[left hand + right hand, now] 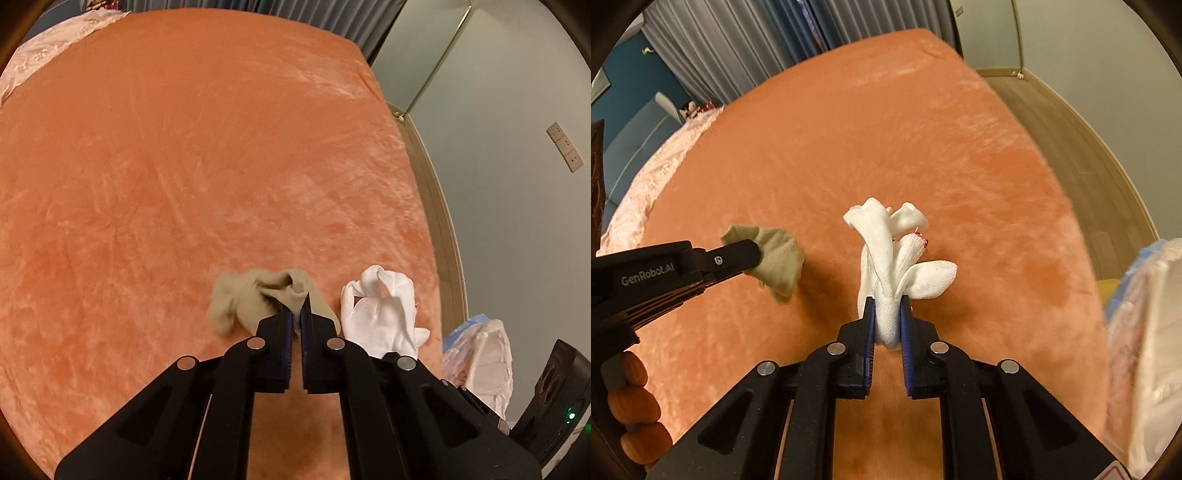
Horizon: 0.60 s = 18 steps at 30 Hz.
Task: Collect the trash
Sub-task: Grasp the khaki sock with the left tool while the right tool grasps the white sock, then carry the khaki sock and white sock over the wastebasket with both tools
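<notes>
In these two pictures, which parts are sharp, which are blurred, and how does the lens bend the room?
Left wrist view: the left claw is sharp, the beige cloth slightly soft, and the floor edge bows strongly. Right wrist view: the white cloth in the right claw is crisp; the plastic bag at the right edge is smeared. Warm light tints the orange bedspread.

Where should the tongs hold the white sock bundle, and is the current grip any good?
The right tongs are shut on the white sock bundle at its narrow gathered end, coming from the near side along the orange bedspread. That suits it: there the folds bunch into one neck, while the far ends splay loose. The left tongs pinch the beige sock similarly.
</notes>
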{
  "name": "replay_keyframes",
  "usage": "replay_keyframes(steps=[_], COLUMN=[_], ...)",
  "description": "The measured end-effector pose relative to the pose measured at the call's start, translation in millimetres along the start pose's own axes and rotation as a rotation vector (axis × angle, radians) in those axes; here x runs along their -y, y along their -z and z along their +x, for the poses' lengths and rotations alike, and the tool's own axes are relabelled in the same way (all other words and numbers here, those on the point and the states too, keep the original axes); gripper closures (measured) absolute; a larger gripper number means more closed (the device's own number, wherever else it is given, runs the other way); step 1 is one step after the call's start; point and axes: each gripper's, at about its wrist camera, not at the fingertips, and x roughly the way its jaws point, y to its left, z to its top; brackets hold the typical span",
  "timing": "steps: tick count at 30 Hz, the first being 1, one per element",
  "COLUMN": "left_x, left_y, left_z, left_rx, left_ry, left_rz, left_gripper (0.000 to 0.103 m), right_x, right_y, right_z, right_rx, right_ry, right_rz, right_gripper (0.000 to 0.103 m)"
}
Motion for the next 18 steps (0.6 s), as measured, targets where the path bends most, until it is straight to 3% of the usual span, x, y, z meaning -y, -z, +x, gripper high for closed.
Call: replay_keyframes(steps=[7, 18], left_x=[59, 174], left_y=[25, 71], left_z=[-59, -113], left_rx=[0.071, 0.143], left_ry=[0.056, 0.148], left_rz=[0.082, 0.245], left_gripper=[0.1, 0.1], right_x=[19, 102], right_y=[3, 28], right_z=[-80, -190], right_rx=[0.124, 0.29], right_ry=[0.014, 0.085], right_rz=[0.004, 0.088], right_gripper=[0.091, 0.091])
